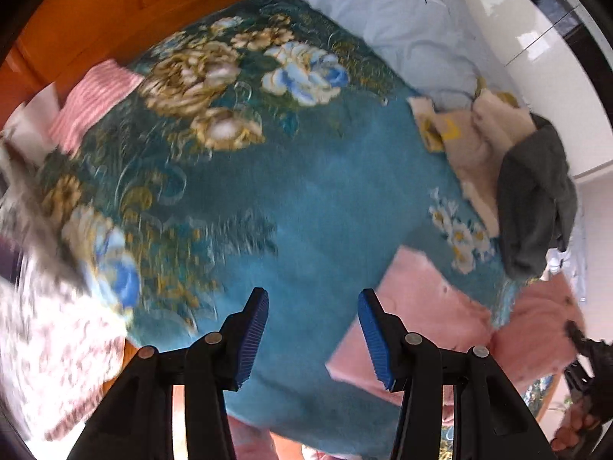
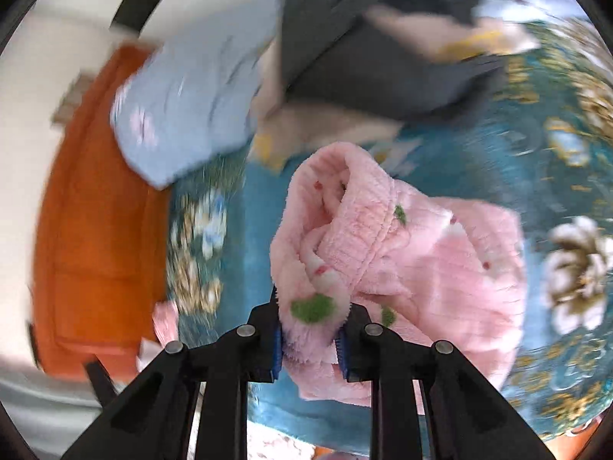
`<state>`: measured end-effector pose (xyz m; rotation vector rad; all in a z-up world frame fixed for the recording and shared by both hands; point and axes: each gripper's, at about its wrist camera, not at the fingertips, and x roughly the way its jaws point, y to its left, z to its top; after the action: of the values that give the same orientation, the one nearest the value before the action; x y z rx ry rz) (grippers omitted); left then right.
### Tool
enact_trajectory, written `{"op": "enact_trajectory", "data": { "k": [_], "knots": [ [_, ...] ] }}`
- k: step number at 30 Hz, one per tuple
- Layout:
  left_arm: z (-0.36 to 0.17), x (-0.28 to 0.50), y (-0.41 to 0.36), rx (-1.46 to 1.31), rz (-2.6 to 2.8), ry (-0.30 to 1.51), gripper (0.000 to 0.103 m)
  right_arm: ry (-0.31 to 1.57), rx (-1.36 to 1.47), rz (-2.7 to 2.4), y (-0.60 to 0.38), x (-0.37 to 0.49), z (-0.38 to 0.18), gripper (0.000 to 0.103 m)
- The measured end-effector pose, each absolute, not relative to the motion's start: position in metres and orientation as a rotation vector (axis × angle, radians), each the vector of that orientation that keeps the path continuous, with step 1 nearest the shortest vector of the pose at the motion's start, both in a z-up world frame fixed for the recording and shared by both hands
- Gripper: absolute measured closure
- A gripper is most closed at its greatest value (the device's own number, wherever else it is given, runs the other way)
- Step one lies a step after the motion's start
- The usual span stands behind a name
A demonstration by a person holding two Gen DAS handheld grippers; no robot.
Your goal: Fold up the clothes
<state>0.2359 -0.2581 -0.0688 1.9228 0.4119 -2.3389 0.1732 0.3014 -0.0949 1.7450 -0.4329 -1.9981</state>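
Observation:
A fluffy pink garment (image 2: 413,253) with green and red spots lies bunched on the teal floral bedspread (image 2: 555,145). My right gripper (image 2: 311,339) is shut on a fold of it at its near edge. The same pink garment (image 1: 433,314) shows at the lower right of the left wrist view, spread flat on the bedspread (image 1: 306,176). My left gripper (image 1: 312,331) is open and empty, above the bedspread just left of the garment's edge.
A dark grey garment (image 1: 536,199) lies on a cream and yellow cloth (image 1: 479,142) at the right. A light blue pillow (image 1: 402,19) is at the back. A pink striped cloth (image 1: 92,103) and white patterned fabric (image 1: 49,337) lie left. Orange wood (image 1: 95,11) borders the bed.

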Motion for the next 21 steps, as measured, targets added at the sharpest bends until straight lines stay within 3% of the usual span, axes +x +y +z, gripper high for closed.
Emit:
{"op": "enact_trajectory", "data": {
  "k": [4,10,15,21],
  "knots": [
    [-0.080,0.219,-0.296,1.983,-2.335,0.439,0.050,-0.181,1.861,-1.924,0.206,0.209,-0.142,0.080],
    [-0.117,0.221,-0.319,2.135,-2.225,0.501,0.050,0.146,1.987,-1.813,0.156,0.261,-0.195,0.075],
    [-0.139,0.209,-0.294,2.263,-2.223,0.531,0.048,0.083,1.964,-1.781,0.166,0.269,-0.179,0.061],
    [-0.163,0.192,-0.212,2.516,-2.332,0.511,0.046,0.045,2.002,-1.976,0.229,0.261,-0.146,0.060]
  ]
}}
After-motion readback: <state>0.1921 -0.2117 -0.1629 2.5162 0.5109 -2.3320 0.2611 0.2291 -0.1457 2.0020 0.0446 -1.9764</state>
